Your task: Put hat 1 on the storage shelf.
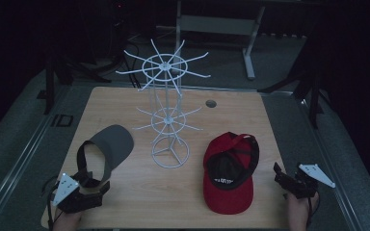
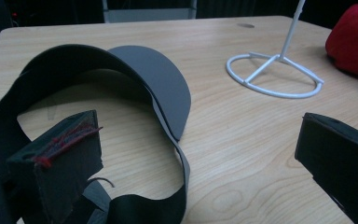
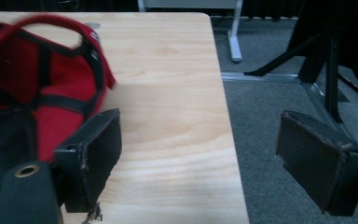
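With both jaws wide and empty, I ease my left gripper [image 1: 89, 188] squarely over the visor [image 1: 107, 149] strap; right gripper [image 1: 289, 180] waits beside the cap [image 1: 231, 168].

Dim room with grey carpet floor [image 1: 14, 139], a light wooden table [image 1: 125, 207], and black stands [image 1: 313, 91] around it.

Both tools sit low at the near edge, left tool [image 1: 84, 192] and right tool [image 1: 289, 180] (jaws spread wide).
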{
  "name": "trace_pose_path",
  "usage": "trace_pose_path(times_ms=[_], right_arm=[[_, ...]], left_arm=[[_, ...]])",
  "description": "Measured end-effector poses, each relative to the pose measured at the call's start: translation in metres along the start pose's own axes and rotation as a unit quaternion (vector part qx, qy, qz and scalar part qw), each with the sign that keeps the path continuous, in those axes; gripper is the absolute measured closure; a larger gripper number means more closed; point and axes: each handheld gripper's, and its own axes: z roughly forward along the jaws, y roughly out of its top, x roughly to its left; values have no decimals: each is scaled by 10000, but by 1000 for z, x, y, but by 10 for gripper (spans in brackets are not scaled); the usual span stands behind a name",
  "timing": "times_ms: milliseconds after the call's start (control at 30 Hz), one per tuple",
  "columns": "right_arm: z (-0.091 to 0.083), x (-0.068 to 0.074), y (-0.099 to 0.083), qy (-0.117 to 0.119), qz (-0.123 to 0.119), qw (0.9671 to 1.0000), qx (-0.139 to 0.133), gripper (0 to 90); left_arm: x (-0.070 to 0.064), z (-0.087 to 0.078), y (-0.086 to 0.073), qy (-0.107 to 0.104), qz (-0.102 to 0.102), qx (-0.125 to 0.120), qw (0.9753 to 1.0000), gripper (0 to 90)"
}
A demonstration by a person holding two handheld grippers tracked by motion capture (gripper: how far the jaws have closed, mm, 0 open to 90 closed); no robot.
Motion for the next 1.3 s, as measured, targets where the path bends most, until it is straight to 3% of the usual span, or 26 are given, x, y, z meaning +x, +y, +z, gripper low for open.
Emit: trace_pose_path(times_ms=[200, 300, 367, 500, 667, 1000, 1167, 1300], right_arm=[[-3, 9, 19, 337, -82, 9994, -25, 143], [-1, 14, 32, 609, -251, 9978, 11, 145], [1, 19, 39, 638, -409, 9971, 14, 145], [6, 26, 52, 843, -497, 9952, 52, 144], [19, 28, 60, 1003, -439, 9939, 128, 142], [57, 38, 54, 1403, -143, 9876, 694, 120], [74, 44, 44, 1353, -72, 9858, 990, 118], [84, 51, 33, 1443, -90, 9812, 1277, 118]], left_arm=[[-1, -1, 1, -54, -21, -48, 10000, 11], [-1, -1, 1, -57, -49, -65, 10000, 11], [-1, -1, 1, -70, -36, -49, 10000, 11], [-2, -1, 1, -95, 18, -19, 10000, 11], [-3, -1, 1, -117, 31, -11, 9999, 11], [-4, 0, 2, -141, 56, 21, 9999, 11], [-5, 0, 2, -158, 64, 31, 9998, 11], [-5, 0, 2, -179, 46, 34, 9998, 11]])
